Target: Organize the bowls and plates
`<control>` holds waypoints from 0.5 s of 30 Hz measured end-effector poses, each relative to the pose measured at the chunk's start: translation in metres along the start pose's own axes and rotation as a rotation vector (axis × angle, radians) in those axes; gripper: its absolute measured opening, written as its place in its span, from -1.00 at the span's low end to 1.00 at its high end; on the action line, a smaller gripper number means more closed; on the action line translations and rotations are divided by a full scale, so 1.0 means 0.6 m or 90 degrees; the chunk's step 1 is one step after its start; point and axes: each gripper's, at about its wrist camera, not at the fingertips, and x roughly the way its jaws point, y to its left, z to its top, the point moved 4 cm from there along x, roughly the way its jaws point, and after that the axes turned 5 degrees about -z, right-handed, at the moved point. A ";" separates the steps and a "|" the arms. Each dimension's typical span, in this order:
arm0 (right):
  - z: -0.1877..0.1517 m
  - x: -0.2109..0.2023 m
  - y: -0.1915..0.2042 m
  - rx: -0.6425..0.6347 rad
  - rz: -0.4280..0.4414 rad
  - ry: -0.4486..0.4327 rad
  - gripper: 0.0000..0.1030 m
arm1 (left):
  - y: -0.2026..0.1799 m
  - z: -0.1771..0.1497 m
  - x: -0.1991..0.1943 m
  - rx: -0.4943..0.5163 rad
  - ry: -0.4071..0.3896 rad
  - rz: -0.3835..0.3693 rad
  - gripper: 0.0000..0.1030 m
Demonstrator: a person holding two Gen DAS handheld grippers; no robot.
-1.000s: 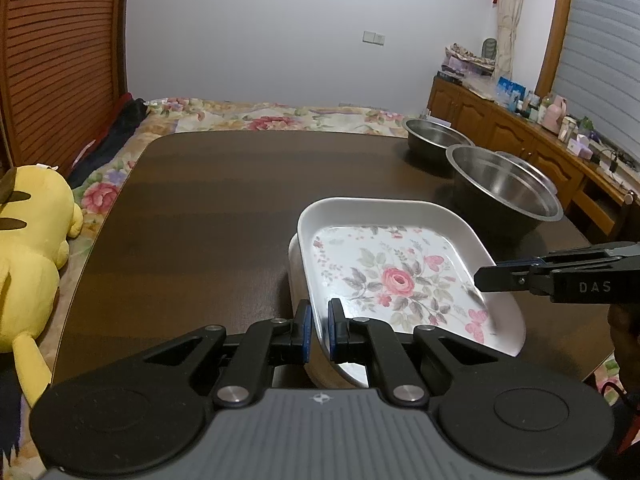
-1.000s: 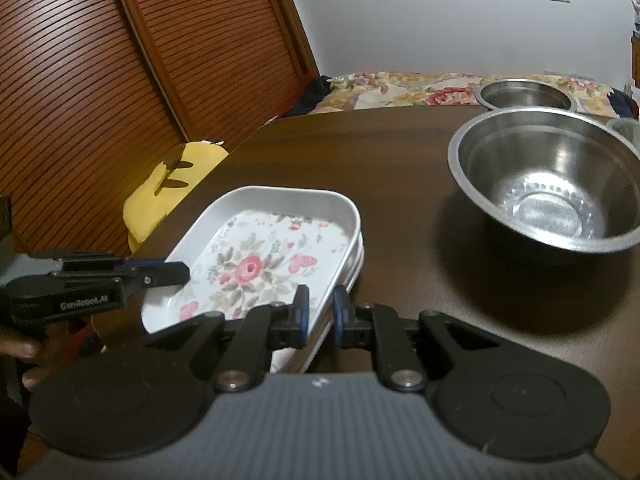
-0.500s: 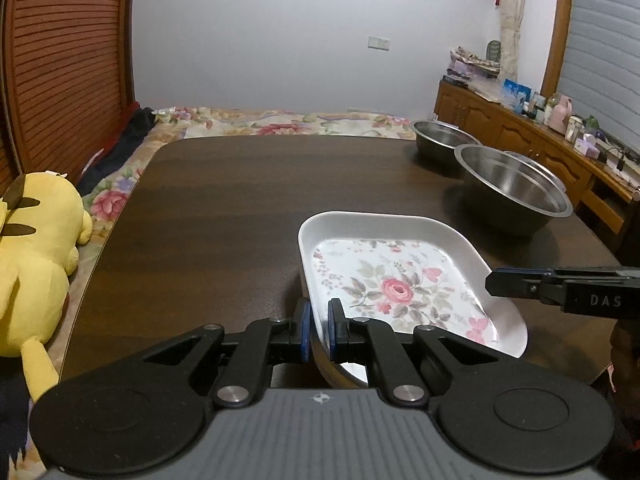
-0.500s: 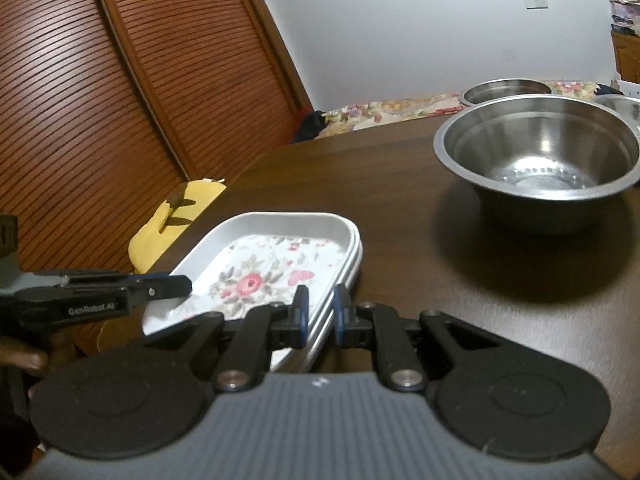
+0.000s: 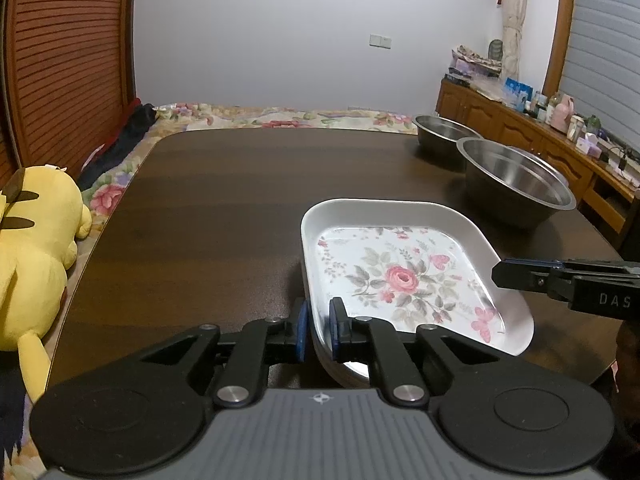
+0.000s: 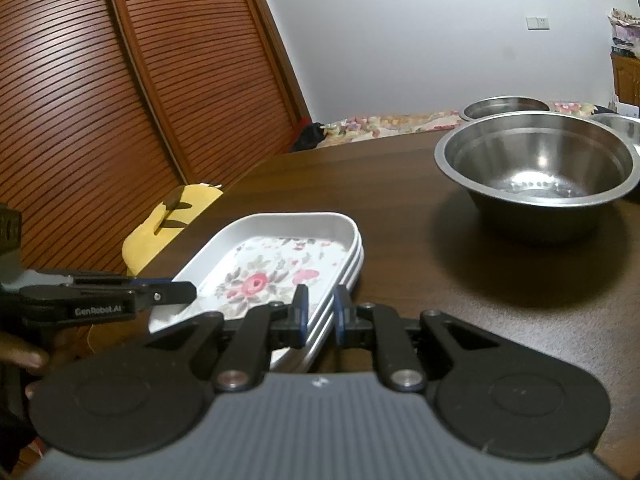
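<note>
A stack of white plates (image 5: pixel 400 276) with a rose print, the same plates (image 6: pixel 260 276) in the right wrist view, lies low over the dark table (image 5: pixel 224 208) near its front edge. My left gripper (image 5: pixel 318 330) is shut on the stack's near left rim. My right gripper (image 6: pixel 320 312) is shut on the opposite rim, and shows in the left wrist view as the right gripper (image 5: pixel 500 274). The left gripper (image 6: pixel 188 293) comes in from the left in the right wrist view. Whether the stack touches the table I cannot tell.
A large steel bowl (image 5: pixel 516 184) stands on the table beyond the plates, a smaller steel bowl (image 5: pixel 444 132) behind it, and another bowl's rim (image 6: pixel 624 122) at the far right. A yellow plush toy (image 5: pixel 32 248) lies left of the table. A wooden sideboard (image 5: pixel 520 128) runs along the right wall.
Both grippers have come down with the plate stack between them, so it sits lower and closer to the table top. Both grips are unchanged.
</note>
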 end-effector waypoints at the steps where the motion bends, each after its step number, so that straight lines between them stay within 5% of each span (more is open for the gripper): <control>1: -0.001 0.001 0.000 0.001 0.000 0.000 -0.70 | 0.001 0.000 0.000 -0.001 0.000 0.000 -0.76; 15: 0.015 -0.027 -0.015 0.015 -0.009 -0.035 -0.70 | 0.001 0.017 -0.011 -0.004 -0.017 0.002 -0.51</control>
